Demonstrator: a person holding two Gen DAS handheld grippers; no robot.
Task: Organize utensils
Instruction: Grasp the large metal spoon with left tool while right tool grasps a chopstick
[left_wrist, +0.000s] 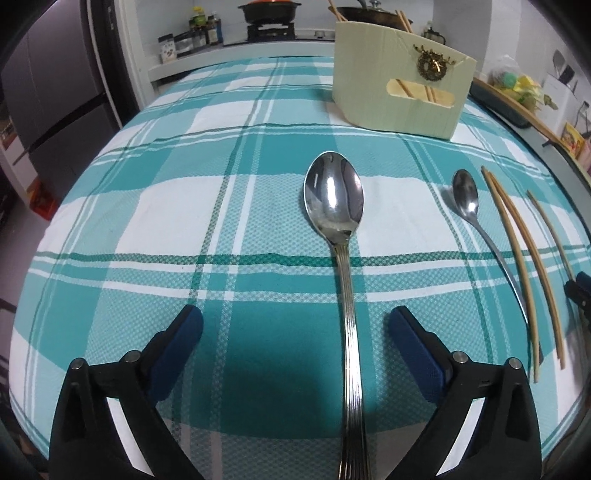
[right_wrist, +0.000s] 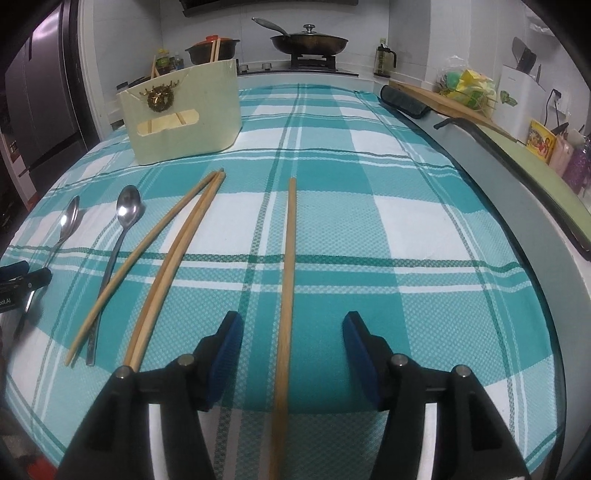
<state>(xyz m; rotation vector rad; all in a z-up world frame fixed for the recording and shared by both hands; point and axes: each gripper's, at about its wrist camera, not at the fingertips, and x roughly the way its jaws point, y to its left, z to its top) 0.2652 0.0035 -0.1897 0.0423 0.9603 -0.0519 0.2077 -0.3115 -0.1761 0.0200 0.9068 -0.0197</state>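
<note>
I held both tools released: the left tool (left_wrist: 295, 334) around the big spoon (left_wrist: 334, 199), the right tool (right_wrist: 293, 341) around one chopstick (right_wrist: 290, 258).

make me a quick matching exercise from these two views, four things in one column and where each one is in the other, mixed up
Things:
1. large spoon
2. single chopstick
3. small spoon
4. cream utensil holder

Places:
A. standing at the far side of the cloth, chopsticks already inside
B. lying between the open fingers of the right gripper
C. lying between the open fingers of the left gripper
D. lying beside a chopstick, between the large spoon and the single chopstick

Pairs: 1-C, 2-B, 3-D, 4-A
</note>
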